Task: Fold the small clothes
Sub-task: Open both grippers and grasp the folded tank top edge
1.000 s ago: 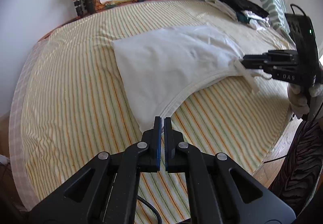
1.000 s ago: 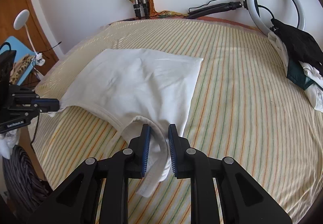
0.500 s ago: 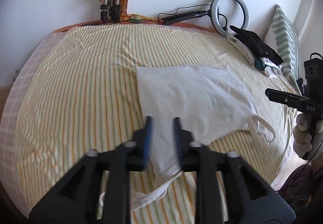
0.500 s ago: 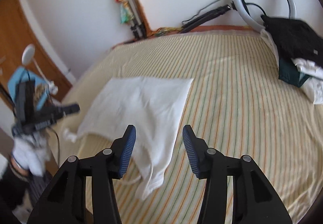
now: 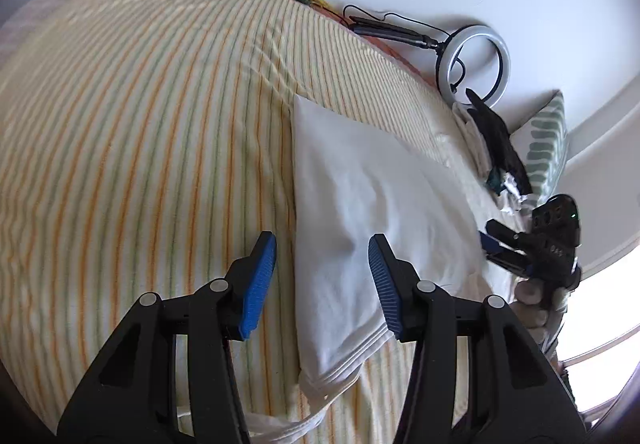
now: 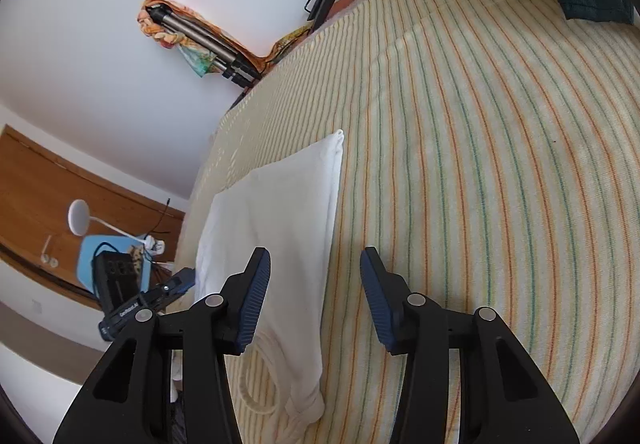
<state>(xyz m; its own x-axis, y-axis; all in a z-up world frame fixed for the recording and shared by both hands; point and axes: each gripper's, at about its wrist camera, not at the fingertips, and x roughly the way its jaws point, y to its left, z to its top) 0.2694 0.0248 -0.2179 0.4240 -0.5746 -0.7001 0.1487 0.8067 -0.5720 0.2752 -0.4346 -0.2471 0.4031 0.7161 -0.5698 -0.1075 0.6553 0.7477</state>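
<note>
My white top [image 5: 360,211] lies flat on the striped bedspread [image 5: 140,123], near the bed's front edge. It is plain and lightly creased, with a ribbed hem at the near end in the left view and thin straps trailing off its end toward me. In the right view the top [image 6: 280,211] has one long edge running straight away from me, and a strap loop [image 6: 256,384] resting on the bedspread.

My left gripper [image 5: 322,280] is spread wide and holds nothing, one finger over the bedspread, the other over the cloth. My right gripper [image 6: 314,300] is likewise spread wide and empty, straddling the top's long edge.

The left gripper's [image 6: 148,300] side carries white lettering too small to read for certain. A ring light [image 5: 474,59] leans at the wall.
</note>
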